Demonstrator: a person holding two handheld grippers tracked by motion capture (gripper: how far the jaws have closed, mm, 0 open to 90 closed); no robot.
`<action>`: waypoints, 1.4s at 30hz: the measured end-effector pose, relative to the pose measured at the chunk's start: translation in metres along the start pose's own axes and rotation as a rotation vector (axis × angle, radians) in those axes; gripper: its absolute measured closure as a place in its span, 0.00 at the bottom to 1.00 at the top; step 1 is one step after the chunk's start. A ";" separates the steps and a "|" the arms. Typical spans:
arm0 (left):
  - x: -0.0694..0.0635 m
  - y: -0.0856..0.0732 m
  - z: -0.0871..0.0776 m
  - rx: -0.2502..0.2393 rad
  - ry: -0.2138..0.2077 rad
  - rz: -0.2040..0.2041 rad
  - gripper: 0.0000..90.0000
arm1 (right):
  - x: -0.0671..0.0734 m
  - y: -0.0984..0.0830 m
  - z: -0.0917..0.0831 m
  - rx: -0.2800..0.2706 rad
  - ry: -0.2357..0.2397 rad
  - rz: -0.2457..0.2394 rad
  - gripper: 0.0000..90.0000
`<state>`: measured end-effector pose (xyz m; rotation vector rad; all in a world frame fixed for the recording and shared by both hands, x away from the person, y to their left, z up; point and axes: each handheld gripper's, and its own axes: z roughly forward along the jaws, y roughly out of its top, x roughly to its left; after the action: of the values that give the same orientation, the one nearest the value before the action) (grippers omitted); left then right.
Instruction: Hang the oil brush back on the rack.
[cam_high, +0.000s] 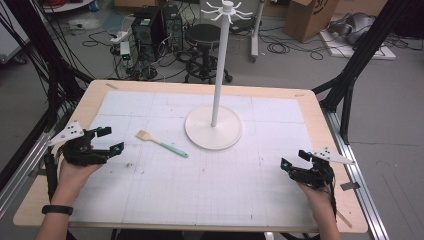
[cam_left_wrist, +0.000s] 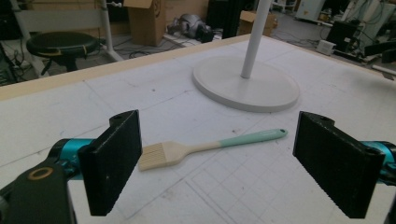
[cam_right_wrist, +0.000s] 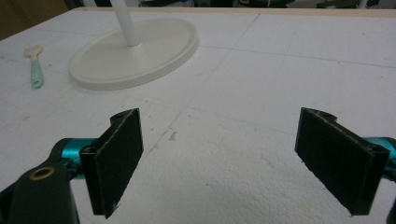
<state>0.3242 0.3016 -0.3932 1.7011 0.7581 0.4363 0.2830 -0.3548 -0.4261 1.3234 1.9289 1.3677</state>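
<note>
Pastry brush (cam_left_wrist: 205, 147), pale flat bristles, slim mint handle, both ribbed black tongs (cam_left_wrist: 217, 163) released

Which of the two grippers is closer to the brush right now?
The left gripper: the brush lies just beyond its open jaws, while the right gripper sits far across the table.

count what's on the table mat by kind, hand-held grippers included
brush: 1
white stand: 1
hand-held gripper: 2, left and right, both open and empty
total: 4
</note>
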 end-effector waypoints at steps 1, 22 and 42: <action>0.001 0.001 0.006 0.013 -0.001 0.003 0.17 | 0.000 0.000 0.000 -0.001 0.000 -0.001 0.16; 0.006 0.017 0.081 0.167 -0.060 0.061 0.17 | -0.002 0.000 0.000 0.001 0.009 -0.001 0.16; 0.006 -0.017 0.127 0.302 -0.133 0.111 0.31 | -0.005 -0.001 -0.001 -0.004 0.005 0.004 0.16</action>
<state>0.4063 0.2170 -0.4435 2.0401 0.6586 0.2905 0.2841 -0.3593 -0.4271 1.3233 1.9268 1.3775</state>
